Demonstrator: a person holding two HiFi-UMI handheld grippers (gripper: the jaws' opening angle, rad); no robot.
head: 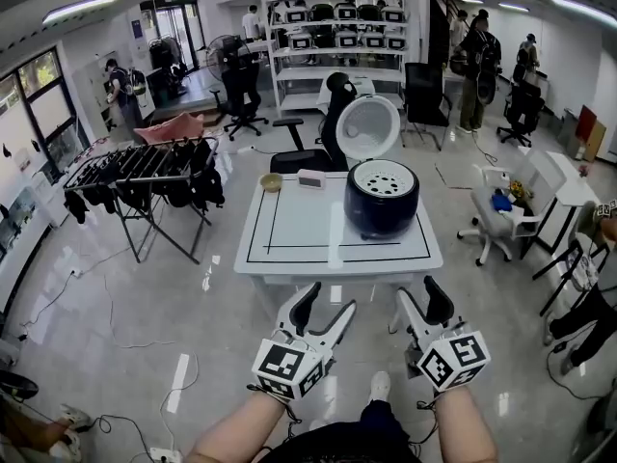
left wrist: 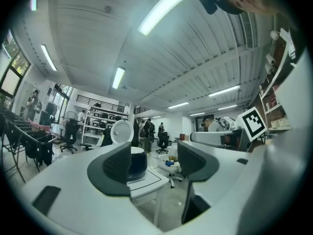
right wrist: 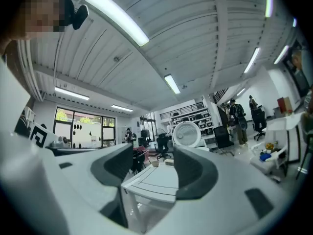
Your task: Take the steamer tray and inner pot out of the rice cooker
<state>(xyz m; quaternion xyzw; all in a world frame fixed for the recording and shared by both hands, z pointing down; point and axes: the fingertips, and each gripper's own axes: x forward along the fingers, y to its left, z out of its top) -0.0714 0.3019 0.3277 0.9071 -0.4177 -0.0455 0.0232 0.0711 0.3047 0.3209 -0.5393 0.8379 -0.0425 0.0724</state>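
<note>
Writing: only b/w square marker patterns on L cube [head: 287, 367] and R cube [head: 453, 360]; any print on the rice cooker [head: 381, 205] is too small to read. L gripper [head: 328, 299] is held level, jaws wide apart, nothing btwn the pads, touching nothing; in its own view the gap frames the cooker's dark body far off. R gripper [head: 420, 295] is the same: level, jaws spread wide, empty, table [right wrist: 154, 177] seen thru the gap. Both hang low, in front of the table's near edge and well apart from the cooker.

Cooker is dark navy w/ a rounded body. It sits on the right part of the white table [head: 289, 258], w/ its white round lid [head: 369, 126] flipped up at the back. Steamer tray [head: 383, 179] is white w/ perforations, seated in the cooker's mouth. Inner pot can't be seen, hidden under the tray. Small bowl [head: 271, 181] and small white box [head: 310, 177] are at the table's far edge. Drying rack [head: 145, 172] w/ dark clothes stands off to the left.
</note>
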